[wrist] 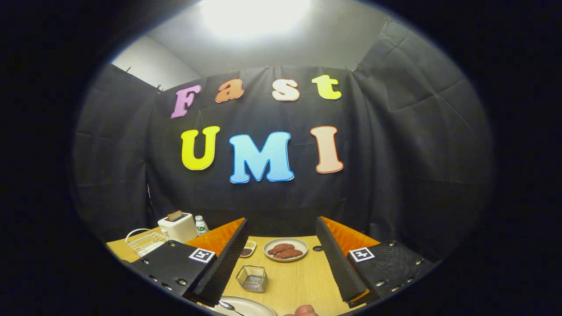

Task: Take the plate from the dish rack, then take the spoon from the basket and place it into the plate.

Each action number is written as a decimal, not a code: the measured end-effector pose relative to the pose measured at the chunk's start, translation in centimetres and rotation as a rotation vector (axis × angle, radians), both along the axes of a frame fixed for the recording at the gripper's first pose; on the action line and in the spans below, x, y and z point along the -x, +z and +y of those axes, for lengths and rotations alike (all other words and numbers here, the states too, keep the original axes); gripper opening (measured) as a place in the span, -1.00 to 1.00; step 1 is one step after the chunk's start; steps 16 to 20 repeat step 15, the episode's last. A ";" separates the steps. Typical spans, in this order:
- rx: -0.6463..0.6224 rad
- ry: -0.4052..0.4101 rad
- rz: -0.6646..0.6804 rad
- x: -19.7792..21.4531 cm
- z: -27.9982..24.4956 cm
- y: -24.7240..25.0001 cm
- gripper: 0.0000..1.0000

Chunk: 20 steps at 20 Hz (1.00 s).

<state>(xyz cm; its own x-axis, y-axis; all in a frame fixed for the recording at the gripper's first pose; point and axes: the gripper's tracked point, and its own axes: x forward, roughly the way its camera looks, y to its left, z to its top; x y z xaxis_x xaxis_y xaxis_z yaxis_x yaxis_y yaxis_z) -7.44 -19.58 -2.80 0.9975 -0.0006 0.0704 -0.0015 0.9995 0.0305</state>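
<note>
Down near my gripper (281, 267), on the wooden tabletop (303, 281), I see a white plate (246, 306) lying flat. A spoon (228, 306) rests in it, with its shiny bowl on the plate's left side. So I think the job is nearly done or all done. A bit of a person's hand (303, 310) peeks in just beside the plate.

My jaws are spread wide apart and hold nothing. They point up over the tabletop, and the plate sits low between them, close to me.

Just ahead of the plate stands a small wire basket (252, 278). It looks like it has nothing in it. Beyond the basket is a second plate (285, 249) with brown food on it, and a little dish (249, 249) of dark bits sits next to that. Far off to my left I see a white wire dish rack (145, 242), a white toaster (178, 227) with bread in it, and a small bottle (201, 225).

I think the spoon is light, hard and slippery, because it looks like shiny metal. It is thin, so it could slide out of my jaws. I would pinch it across the handle, not the round bowl, but I can see only a small part of the handle.

I think the plate is heavier, stiff and easy to break. It looks smooth, so it could slip too. I would take it by the rim and hold it level so the spoon does not roll off.
</note>
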 end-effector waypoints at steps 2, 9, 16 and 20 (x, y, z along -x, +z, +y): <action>0.009 0.007 0.008 -0.2 0.4 0.0 0.93; 0.011 0.008 0.043 -1.0 -0.5 -1.9 0.93; 0.016 0.004 0.036 -1.5 -1.8 -3.3 0.93; 0.016 0.004 0.036 -1.5 -1.8 -3.3 0.93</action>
